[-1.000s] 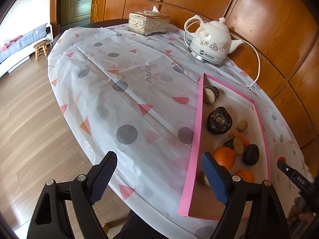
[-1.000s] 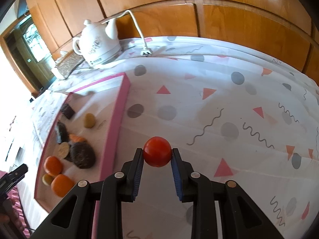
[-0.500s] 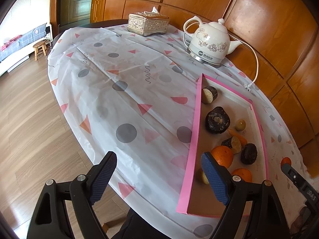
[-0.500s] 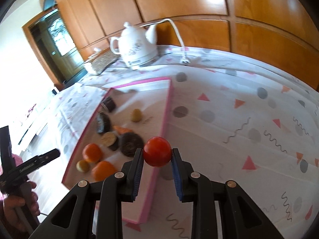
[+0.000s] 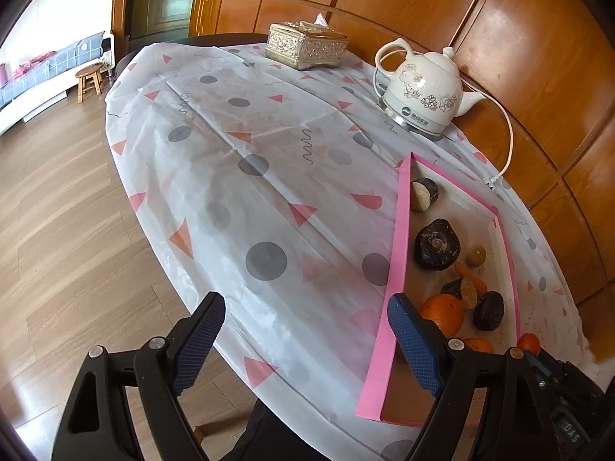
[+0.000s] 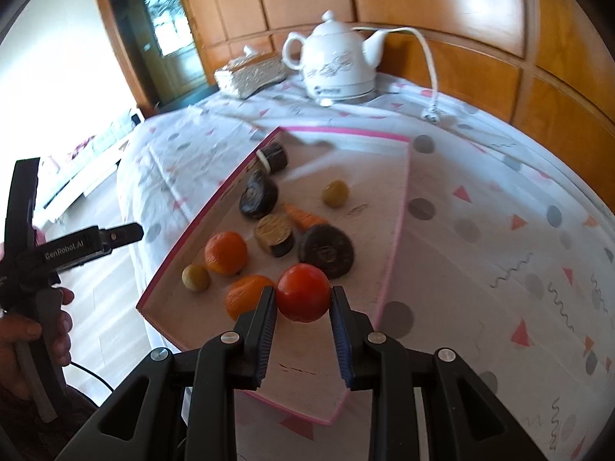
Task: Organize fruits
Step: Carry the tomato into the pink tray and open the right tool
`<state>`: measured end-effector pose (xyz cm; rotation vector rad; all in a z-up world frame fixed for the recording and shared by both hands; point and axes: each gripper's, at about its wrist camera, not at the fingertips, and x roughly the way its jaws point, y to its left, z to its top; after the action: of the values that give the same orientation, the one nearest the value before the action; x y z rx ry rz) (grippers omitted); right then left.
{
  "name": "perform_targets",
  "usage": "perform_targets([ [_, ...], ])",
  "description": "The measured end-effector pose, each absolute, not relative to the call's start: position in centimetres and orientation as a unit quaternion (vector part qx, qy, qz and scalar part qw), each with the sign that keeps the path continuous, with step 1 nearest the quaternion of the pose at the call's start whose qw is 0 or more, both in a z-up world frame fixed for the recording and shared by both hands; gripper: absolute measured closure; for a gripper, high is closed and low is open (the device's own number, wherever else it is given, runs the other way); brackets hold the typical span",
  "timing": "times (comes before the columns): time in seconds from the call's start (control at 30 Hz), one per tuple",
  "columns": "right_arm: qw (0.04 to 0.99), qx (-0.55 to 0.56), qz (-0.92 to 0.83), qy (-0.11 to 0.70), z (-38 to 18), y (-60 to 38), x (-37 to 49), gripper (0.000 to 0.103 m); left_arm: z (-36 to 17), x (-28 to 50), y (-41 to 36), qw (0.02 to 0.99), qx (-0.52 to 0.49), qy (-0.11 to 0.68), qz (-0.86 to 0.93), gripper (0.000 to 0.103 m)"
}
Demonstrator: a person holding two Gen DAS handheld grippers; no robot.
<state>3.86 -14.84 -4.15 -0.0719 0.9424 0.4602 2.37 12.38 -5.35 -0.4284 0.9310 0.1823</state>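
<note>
1. A round counter (image 5: 269, 199) under a white plastic cloth printed with grey dots and pink triangles fills the room's corner, its far edge against orange wood panelling.
2. A shallow pink-rimmed cardboard tray (image 6: 399, 207) lies on the counter toward the panelled edge, one corner just past the near edge.
3. A white floral ceramic electric kettle (image 6: 336, 67) stands at the far edge, with a silvery embossed tissue box (image 5: 306, 50) beside it.
4. The left claw (image 5: 303, 340) hangs open and empty over the near edge, its right finger just in front of the tray's pink rim.
5. The right claw (image 6: 303, 309) is clamped on a round red tomato (image 6: 303, 296), held above the tray's near end.
6. In the tray lie two oranges, one (image 6: 225, 252) near the left rim and one (image 6: 248, 295) right behind the claw's left finger, plus dark brown round pieces (image 6: 326, 251), a carrot chunk (image 6: 303, 217) and two small yellowish balls (image 6: 335, 193).
</note>
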Motion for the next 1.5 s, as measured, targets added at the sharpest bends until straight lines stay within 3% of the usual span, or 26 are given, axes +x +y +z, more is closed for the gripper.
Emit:
perform_targets([
  [0.63,0.849,-0.105,0.182,0.484,-7.0,-13.0,5.8,0.074,-5.5,2.4,12.3,0.869,-0.197,0.446,0.083,0.016],
  [1.5,0.869,-0.044,0.154,0.468,-6.2,-15.1,4.4,0.070,-3.5,1.7,10.4,0.891,-0.164,0.419,0.067,0.009],
])
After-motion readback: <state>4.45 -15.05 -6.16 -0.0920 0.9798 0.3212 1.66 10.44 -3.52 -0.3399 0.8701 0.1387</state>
